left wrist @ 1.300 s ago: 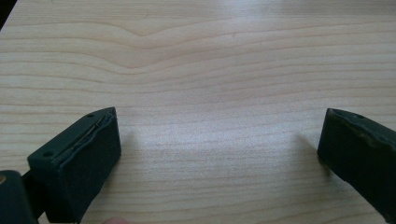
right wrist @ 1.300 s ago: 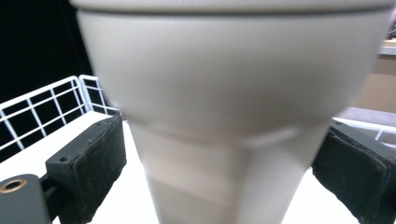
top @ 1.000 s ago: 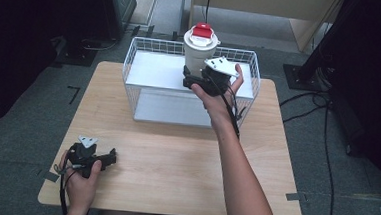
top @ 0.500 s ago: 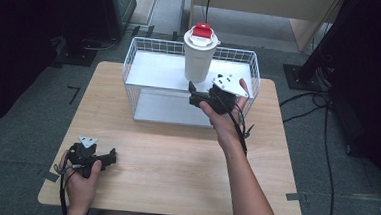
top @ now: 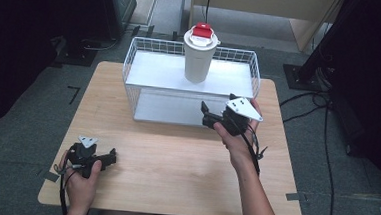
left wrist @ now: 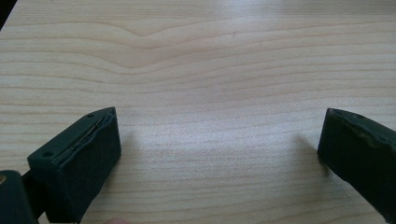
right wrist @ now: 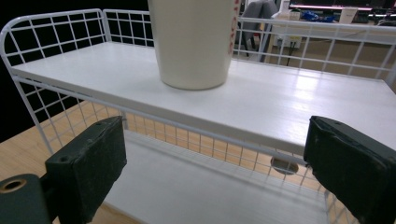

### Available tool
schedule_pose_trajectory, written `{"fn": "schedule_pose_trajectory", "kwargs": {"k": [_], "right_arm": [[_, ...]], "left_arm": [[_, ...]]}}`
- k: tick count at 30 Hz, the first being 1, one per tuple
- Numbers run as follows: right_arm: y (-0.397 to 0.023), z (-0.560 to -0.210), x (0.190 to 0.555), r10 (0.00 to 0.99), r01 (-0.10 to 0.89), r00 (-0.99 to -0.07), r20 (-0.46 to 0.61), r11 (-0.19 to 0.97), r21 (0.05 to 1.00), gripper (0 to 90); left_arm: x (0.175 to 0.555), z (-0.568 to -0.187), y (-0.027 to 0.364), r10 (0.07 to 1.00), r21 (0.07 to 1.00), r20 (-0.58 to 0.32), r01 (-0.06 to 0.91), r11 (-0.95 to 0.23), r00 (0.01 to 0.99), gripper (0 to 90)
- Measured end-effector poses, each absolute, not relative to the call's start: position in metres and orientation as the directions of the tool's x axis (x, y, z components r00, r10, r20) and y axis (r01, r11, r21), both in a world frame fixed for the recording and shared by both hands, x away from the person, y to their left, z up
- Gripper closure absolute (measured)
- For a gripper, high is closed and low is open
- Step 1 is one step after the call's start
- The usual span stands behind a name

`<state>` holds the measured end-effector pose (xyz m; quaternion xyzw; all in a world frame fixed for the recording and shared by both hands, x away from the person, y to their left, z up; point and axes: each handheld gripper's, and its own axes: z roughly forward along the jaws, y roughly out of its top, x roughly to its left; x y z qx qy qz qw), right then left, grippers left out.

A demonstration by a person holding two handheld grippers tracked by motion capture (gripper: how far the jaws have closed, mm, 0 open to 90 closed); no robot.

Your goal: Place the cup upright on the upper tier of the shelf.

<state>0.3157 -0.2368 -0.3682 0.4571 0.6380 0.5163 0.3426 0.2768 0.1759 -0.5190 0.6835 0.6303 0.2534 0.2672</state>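
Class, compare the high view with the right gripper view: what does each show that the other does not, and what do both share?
High view alone: the cup's red-topped lid, the whole wooden table, the left gripper resting open near the table's front corner, and the right gripper's grey plate and the hand that holds it.

Right gripper view alone: a round hole low in the rack, seen through the wire front, and a lit room behind the back rail.

Both: the white wire rack, its upper shelf, the cup upright on it, and the right gripper open, apart from the cup.
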Motion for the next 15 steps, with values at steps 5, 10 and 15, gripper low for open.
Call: {"fn": "schedule_pose_trajectory", "kwargs": {"k": [5,10,15], "right_arm": [[-0.25,-0.378,0.302,0.943,0.235,-0.332,0.034,0.048,0.971,5.9],[-0.265,-0.394,0.288,0.951,0.256,-0.306,0.038,0.044,0.966,5.9],[-0.275,-0.409,0.28,0.959,0.287,-0.279,0.045,0.039,0.957,5.9]], "left_arm": [[0.277,-0.519,0.176,0.997,0.683,0.009,0.727,-0.063,0.078,0.0],[0.277,-0.519,0.176,0.997,0.683,0.011,0.727,-0.065,0.078,0.0],[0.277,-0.519,0.176,0.997,0.683,0.01,0.728,-0.064,0.079,0.0]]}}
